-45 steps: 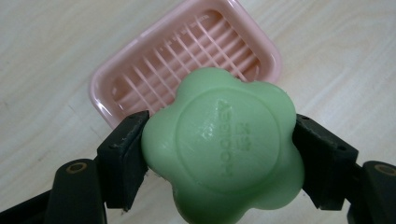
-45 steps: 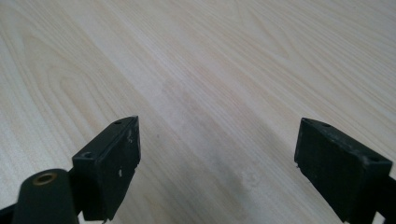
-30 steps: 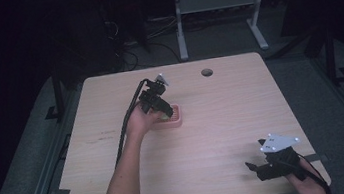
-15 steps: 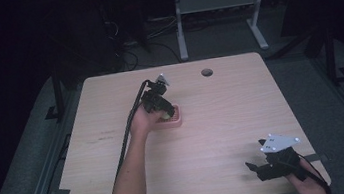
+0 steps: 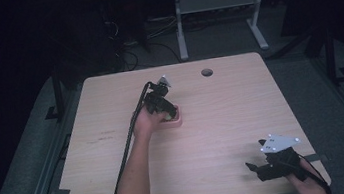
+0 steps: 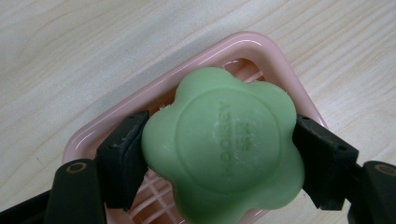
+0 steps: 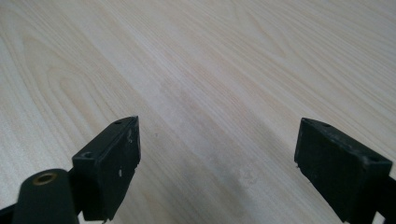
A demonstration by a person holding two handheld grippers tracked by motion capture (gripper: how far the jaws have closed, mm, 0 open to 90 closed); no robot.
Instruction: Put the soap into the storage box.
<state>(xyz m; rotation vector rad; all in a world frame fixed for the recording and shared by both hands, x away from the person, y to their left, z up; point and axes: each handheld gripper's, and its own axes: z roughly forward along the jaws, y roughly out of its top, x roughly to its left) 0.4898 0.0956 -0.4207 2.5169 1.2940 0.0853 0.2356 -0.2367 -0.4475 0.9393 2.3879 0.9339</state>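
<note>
Your left gripper (image 6: 219,154) has its two jaws pressed against opposite sides of the green flower-shaped soap (image 6: 223,145), clamped on it directly over the pink soap dish (image 6: 119,112). In the high view that dish (image 5: 176,121) sits near the middle of the table (image 5: 223,120), a little toward the far edge and left of centre. I cannot tell whether the soap rests on the dish's slatted floor or hangs just above it, so move slowly and straight up or down, keeping the soap level and centred inside the rim. The soap's lobed edge probably gives the pads little flat surface, and soap is slippery, so hold firm without squeezing harder. If you are placing it, let it settle on the slats before you let go. Your right gripper (image 5: 272,163) rests with jaws wide apart and empty near the table's near right corner; leave it there, clear of the work.
</note>
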